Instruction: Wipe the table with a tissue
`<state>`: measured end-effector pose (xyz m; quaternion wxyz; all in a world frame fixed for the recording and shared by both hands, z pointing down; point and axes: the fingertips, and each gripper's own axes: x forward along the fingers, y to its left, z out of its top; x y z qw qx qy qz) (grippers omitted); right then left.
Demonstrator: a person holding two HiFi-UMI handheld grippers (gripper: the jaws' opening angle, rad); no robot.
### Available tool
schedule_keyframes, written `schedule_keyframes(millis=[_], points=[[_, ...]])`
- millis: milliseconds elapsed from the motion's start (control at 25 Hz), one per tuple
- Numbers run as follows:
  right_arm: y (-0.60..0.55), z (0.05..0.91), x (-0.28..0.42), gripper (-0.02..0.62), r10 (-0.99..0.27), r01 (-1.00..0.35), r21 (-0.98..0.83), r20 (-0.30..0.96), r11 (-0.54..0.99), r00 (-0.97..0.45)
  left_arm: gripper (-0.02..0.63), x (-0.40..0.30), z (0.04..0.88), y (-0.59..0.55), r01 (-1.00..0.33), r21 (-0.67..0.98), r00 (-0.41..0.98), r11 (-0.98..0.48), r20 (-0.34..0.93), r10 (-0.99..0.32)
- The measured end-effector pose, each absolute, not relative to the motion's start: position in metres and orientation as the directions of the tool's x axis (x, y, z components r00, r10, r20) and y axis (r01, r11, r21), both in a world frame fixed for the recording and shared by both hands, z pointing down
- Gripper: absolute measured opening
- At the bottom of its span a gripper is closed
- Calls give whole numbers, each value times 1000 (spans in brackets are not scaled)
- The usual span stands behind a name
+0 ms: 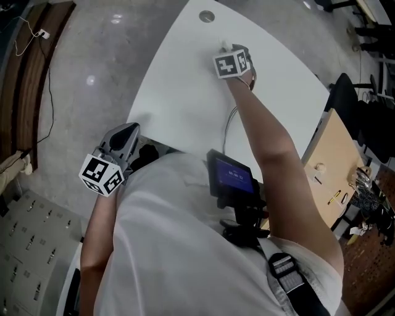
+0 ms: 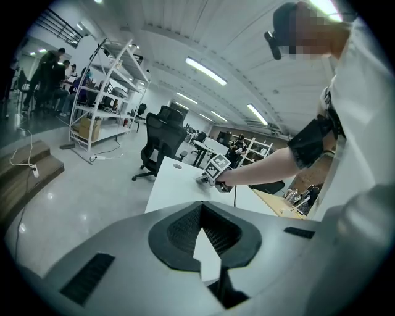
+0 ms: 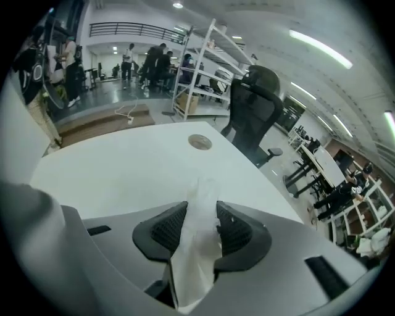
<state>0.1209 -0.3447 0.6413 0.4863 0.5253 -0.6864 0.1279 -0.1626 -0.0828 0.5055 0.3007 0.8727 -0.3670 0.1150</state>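
The white table (image 1: 185,92) stretches ahead of me. My right gripper (image 1: 227,49) reaches over its far part, marker cube (image 1: 232,63) up, tips pointing down at the top. It is shut on a white tissue (image 3: 199,247) that stands up between the black pads and pokes past the right gripper (image 3: 202,208). In the head view only the tissue's tip (image 1: 223,44) shows. My left gripper (image 1: 131,128) hovers at the table's near left edge, pads together, nothing seen in it. The left gripper (image 2: 200,207) looks across the table (image 2: 179,185) at the right gripper (image 2: 207,178).
A round cable hole (image 1: 207,16) sits near the table's far end. A black office chair (image 3: 256,105) stands behind that end. A wooden desk (image 1: 333,160) with small items flanks the right side. A metal shelf rack (image 2: 102,92) and several people stand farther off.
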Motion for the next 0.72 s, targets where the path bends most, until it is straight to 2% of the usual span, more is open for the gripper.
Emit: schedule_keyframes(millis=[200, 320, 400, 480, 600, 720], points=[[-317, 645, 50, 143, -600, -719, 354, 792, 599, -110, 6, -164, 508, -79, -701, 447, 713, -556, 421, -561], [-288, 647, 12, 143, -516, -575, 285, 807, 767, -288, 6, -160, 506, -77, -698, 445, 716, -562, 422, -556], [-280, 637, 8, 143, -471, -563, 193, 785, 804, -403, 6, -154, 505, -78, -695, 442, 719, -568, 419, -554], [-291, 625, 37, 143, -529, -658, 169, 749, 734, -398, 6, -151, 505, -81, -690, 441, 724, -573, 414, -553], [-317, 622, 109, 143, -620, -833, 158, 742, 531, -255, 6, -149, 505, -79, -688, 442, 726, -575, 413, -550], [-335, 631, 175, 143, -642, -926, 159, 759, 341, -106, 6, -147, 505, -70, -692, 440, 722, -572, 420, -550]])
